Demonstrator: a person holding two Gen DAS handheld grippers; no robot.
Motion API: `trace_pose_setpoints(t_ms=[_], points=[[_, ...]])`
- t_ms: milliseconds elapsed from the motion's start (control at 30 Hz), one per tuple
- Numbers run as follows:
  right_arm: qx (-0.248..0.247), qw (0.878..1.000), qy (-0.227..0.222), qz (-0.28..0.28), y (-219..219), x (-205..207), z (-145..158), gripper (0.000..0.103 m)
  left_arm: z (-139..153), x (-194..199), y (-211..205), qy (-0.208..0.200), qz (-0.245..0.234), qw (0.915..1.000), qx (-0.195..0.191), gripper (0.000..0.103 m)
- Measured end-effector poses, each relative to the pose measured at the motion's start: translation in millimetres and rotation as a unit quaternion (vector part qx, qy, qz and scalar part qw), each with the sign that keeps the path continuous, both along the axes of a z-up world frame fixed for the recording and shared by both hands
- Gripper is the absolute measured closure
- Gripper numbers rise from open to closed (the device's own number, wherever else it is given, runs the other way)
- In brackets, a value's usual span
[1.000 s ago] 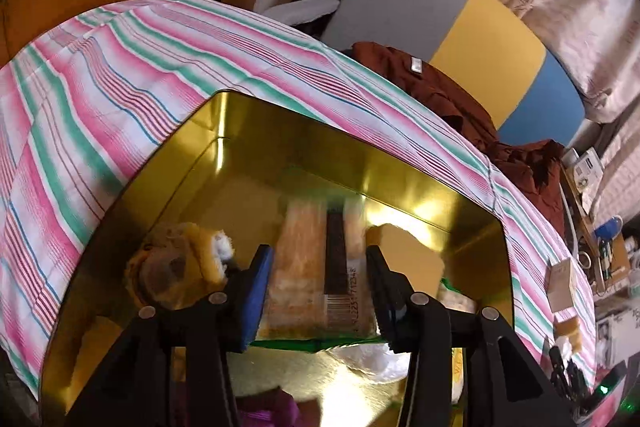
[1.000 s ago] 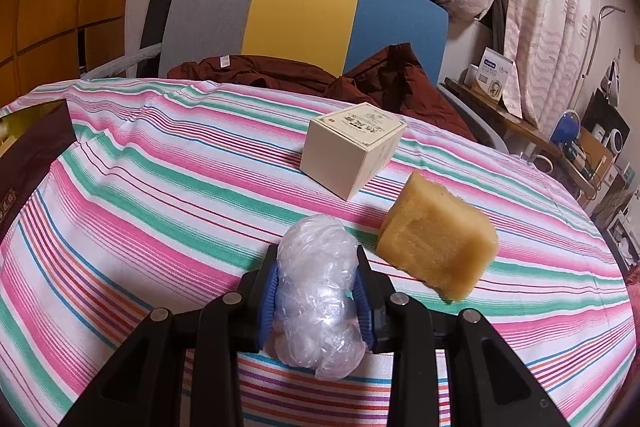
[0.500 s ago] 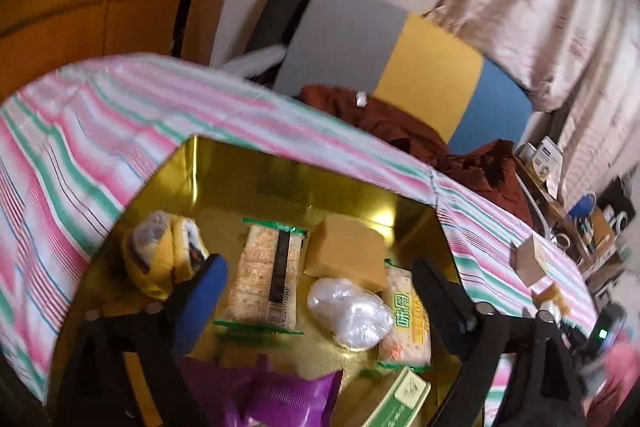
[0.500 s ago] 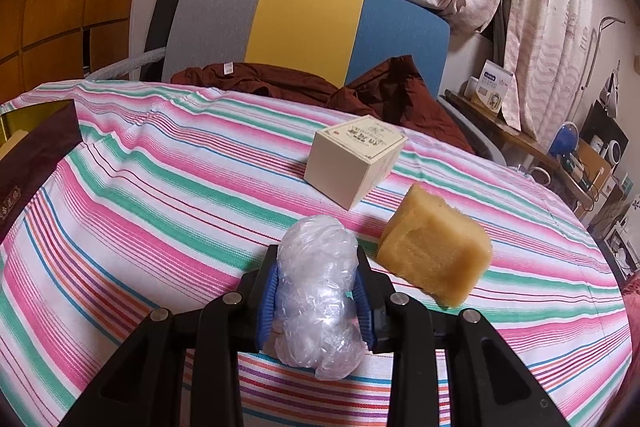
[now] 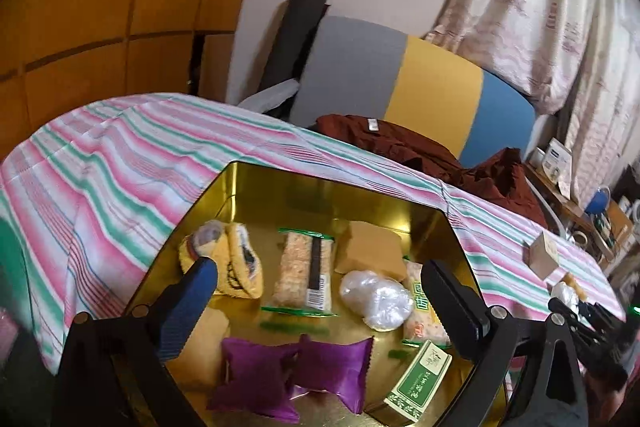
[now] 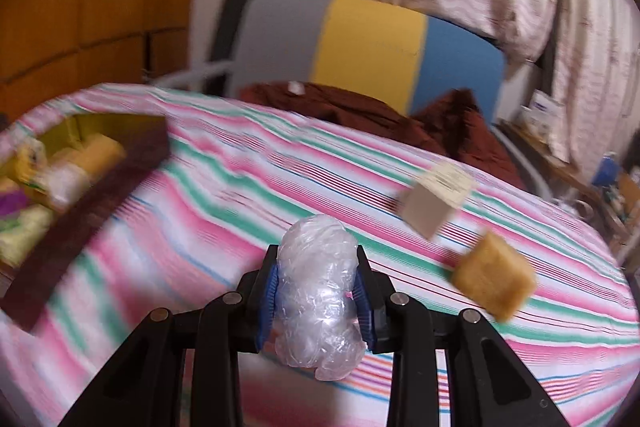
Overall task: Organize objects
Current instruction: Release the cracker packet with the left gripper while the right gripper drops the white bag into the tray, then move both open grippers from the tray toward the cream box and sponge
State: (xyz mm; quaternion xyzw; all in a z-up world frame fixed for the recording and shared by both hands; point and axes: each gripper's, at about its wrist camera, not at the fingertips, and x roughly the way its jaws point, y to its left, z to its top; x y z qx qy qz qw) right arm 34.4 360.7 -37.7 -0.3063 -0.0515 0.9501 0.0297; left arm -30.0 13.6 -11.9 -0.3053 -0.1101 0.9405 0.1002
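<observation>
The striped tablecloth [image 5: 120,163] spreads under everything, pink, green and white, with a brown garment [image 5: 420,155] draped at its far edge against a grey, yellow and blue chair back [image 5: 400,83]. On the cloth sits the gold tin [image 5: 280,183], and my left claw [image 5: 316,291] hangs over it with its fingers spread wide, gripping nothing. Inside the tin I see a yellow plush toy [image 5: 228,259] at the left, a long cracker pack [image 5: 306,273] beside it, a tan sponge block [image 5: 374,253] toward the back wall, a crumpled clear plastic ball [image 5: 376,299] just in front of that block, a printed snack bag [image 5: 424,311] touching the ball on its right, two purple pouches [image 5: 296,375] side by side at the near edge, and a green and white box [image 5: 420,385] at the near right. My right claw [image 6: 318,291] is off to the side above the cloth, pinching a clear plastic wad [image 6: 318,291] between its blue pads [image 6: 269,293]; the wad bulges above and below the fingers. Beyond it, blurred, lie a small cream box [image 6: 436,197] and a tan sponge cube [image 6: 494,277], near each other but apart, both resting on the stripes. From this right-hand view the tin shows at the far left with its dark maroon outer wall [image 6: 92,211].
</observation>
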Motion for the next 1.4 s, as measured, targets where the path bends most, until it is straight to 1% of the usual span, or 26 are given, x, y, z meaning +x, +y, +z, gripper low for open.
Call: trace_pose_setpoints(t_ms=[100, 167, 200, 267, 367, 433, 500, 533, 600, 667, 700, 733, 867, 933, 1033, 1100, 1167, 1233, 1300, 1400], points=[[-0.023, 0.998, 0.009, 0.051, -35, -3, 14, 0.07, 0, -1, -9, -0.008, 0.02, 0.9997, 0.007, 0.0], [-0.045, 0.994, 0.007, 0.095, -66, -10, 23, 0.07, 0, -2, -14, -0.015, 0.036, 0.9992, 0.009, 0.0], [-0.051, 0.993, 0.005, 0.106, -75, -13, 25, 0.07, -1, -3, -18, -0.018, 0.044, 0.9988, 0.011, 0.0], [-0.07, 0.987, -0.007, 0.142, -103, -21, 30, 0.07, 0, -3, -26, -0.021, 0.058, 0.9978, 0.024, 0.0], [-0.096, 0.979, -0.024, 0.176, -133, -31, 31, 0.07, 2, -5, -35, -0.027, 0.076, 0.9962, 0.032, 0.0], [-0.105, 0.976, -0.039, 0.189, -145, -40, 29, 0.07, 4, -5, -39, -0.028, 0.082, 0.9956, 0.036, 0.0], [-0.106, 0.974, -0.054, 0.192, -157, -46, 25, 0.07, 5, -5, -42, -0.028, 0.087, 0.995, 0.039, 0.0], [-0.11, 0.973, -0.07, 0.192, -161, -52, 20, 0.07, 5, -5, -43, -0.028, 0.09, 0.9947, 0.04, 0.0], [-0.126, 0.97, -0.095, 0.185, -164, -63, 12, 0.069, 5, -6, -45, -0.032, 0.092, 0.9943, 0.044, 0.0], [-0.157, 0.963, -0.131, 0.176, -166, -75, 0, 0.067, 5, -6, -47, -0.036, 0.094, 0.9938, 0.049, 0.0], [-0.165, 0.962, -0.136, 0.17, -166, -77, -4, 0.067, 5, -6, -47, -0.037, 0.094, 0.9935, 0.051, 0.0], [-0.17, 0.962, -0.137, 0.164, -165, -76, -5, 0.067, 4, -6, -47, -0.038, 0.094, 0.9934, 0.052, 0.0], [-0.197, 0.96, -0.127, 0.156, -157, -69, -5, 0.059, 5, -5, -45, -0.038, 0.093, 0.9938, 0.048, 0.0], [-0.209, 0.96, -0.114, 0.147, -148, -62, -3, 0.058, 4, -5, -44, -0.039, 0.093, 0.9937, 0.048, 0.0], [-0.231, 0.957, -0.104, 0.139, -136, -56, 1, 0.057, 1, -5, -43, -0.044, 0.093, 0.9934, 0.051, 0.0], [-0.235, 0.958, -0.099, 0.132, -131, -53, 3, 0.057, 0, -6, -42, -0.048, 0.09, 0.9936, 0.05, 0.0], [-0.23, 0.96, -0.092, 0.132, -129, -51, 5, 0.058, -1, -5, -40, -0.049, 0.089, 0.9936, 0.049, 0.0], [-0.213, 0.963, -0.093, 0.133, -133, -50, 5, 0.058, -2, -5, -37, -0.051, 0.085, 0.994, 0.046, 0.0], [-0.188, 0.969, -0.098, 0.125, -140, -53, 4, 0.058, -1, -5, -34, -0.052, 0.082, 0.9943, 0.043, 0.0], [-0.138, 0.977, -0.108, 0.122, -155, -58, 1, 0.058, 0, -4, -33, -0.05, 0.081, 0.9945, 0.044, 0.0]])
